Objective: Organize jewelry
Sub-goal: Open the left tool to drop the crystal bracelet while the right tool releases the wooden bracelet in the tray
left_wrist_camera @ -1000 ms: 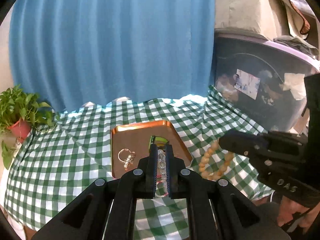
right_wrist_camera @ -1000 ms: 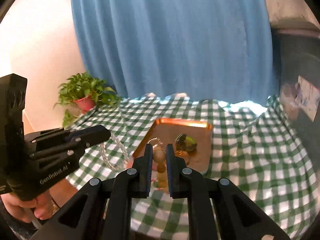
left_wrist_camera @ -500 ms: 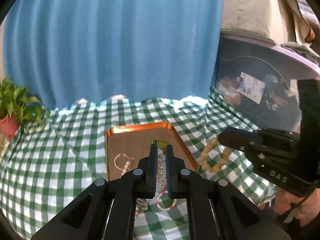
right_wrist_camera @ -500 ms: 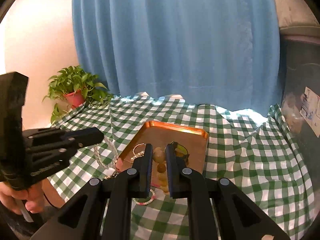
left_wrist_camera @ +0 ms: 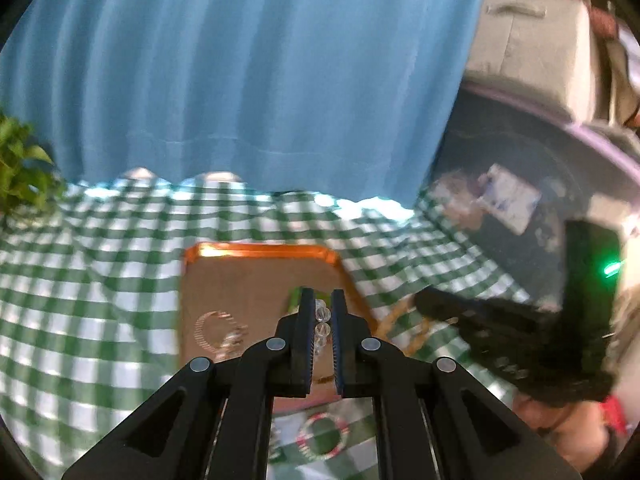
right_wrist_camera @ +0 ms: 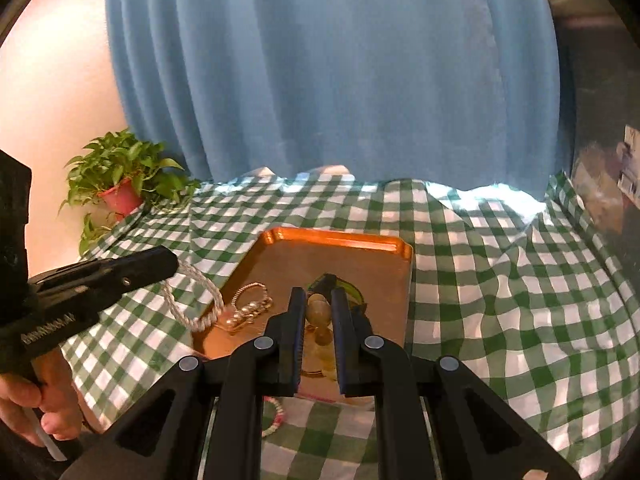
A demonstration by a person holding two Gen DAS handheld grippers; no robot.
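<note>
My left gripper (left_wrist_camera: 320, 300) is shut on a clear bead strand (left_wrist_camera: 322, 320), which hangs as a pale loop (right_wrist_camera: 200, 300) at the tray's left edge in the right wrist view. My right gripper (right_wrist_camera: 318, 296) is shut on a wooden bead bracelet (right_wrist_camera: 319, 312), seen blurred below its tip (left_wrist_camera: 404, 316) in the left wrist view. Both hover over the near end of a copper tray (right_wrist_camera: 340, 238). On the tray lie a gold ring with pearls (right_wrist_camera: 250, 306) and a green bangle (right_wrist_camera: 354, 292). A pink-and-white bead bracelet (left_wrist_camera: 322, 438) lies on the cloth in front of the tray.
A green-and-white checked cloth (right_wrist_camera: 500, 280) covers the table. A potted plant (right_wrist_camera: 120, 178) stands at the far left corner and a blue curtain (right_wrist_camera: 320, 80) hangs behind. A dark storage bin (left_wrist_camera: 540, 184) with a grey box on top stands to the right. A hand (right_wrist_camera: 44, 408) holds the left gripper.
Both grippers have moved forward and down toward the copper tray, which now looks larger and nearer. Each has kept its strand of beads between its fingers.
</note>
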